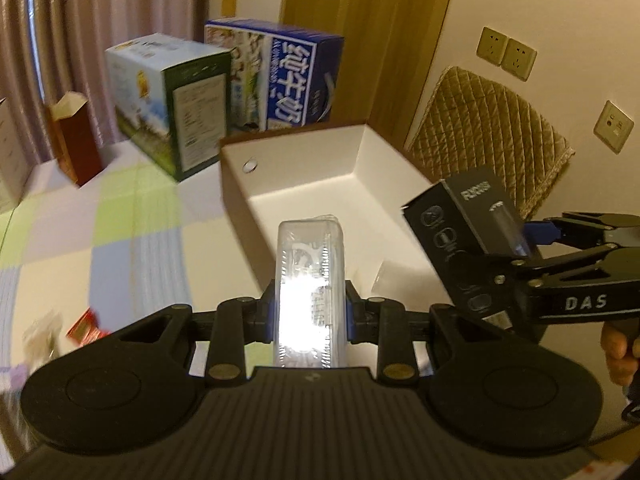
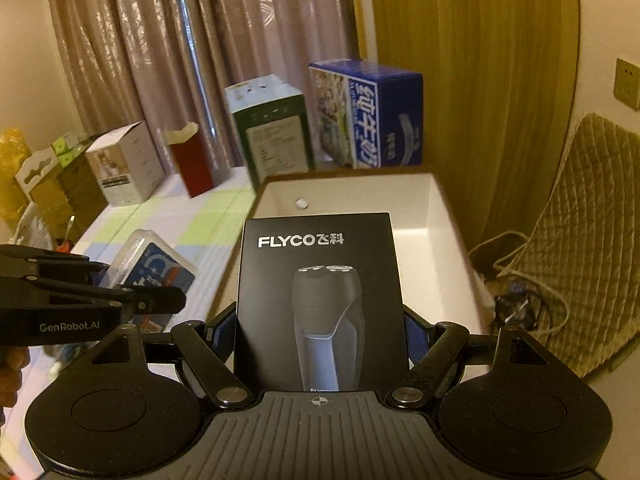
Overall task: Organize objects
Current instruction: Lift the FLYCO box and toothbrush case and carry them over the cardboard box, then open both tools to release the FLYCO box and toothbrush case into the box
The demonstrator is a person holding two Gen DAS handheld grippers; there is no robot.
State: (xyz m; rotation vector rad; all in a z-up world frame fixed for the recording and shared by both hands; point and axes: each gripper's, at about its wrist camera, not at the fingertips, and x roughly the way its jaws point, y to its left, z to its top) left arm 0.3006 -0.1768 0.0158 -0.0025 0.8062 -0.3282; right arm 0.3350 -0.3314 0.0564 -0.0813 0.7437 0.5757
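While the left fingers pinch a glare-whitened clear case, the right view shows its blue label, right fingers clamping a shaver box.

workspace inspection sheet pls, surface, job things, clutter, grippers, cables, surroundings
surface: checked pastel cloth on the table.
job's things: open white box, nothing seen inside; clear plastic case; black FLYCO shaver box.
clutter: blue milk carton, green-white carton, red box along the back.
grippers: left gripper shut on the clear plastic case; right gripper shut on the black FLYCO shaver box.
cables: tangle on the floor.
surroundings: curtains, wall sockets, quilted cushion.
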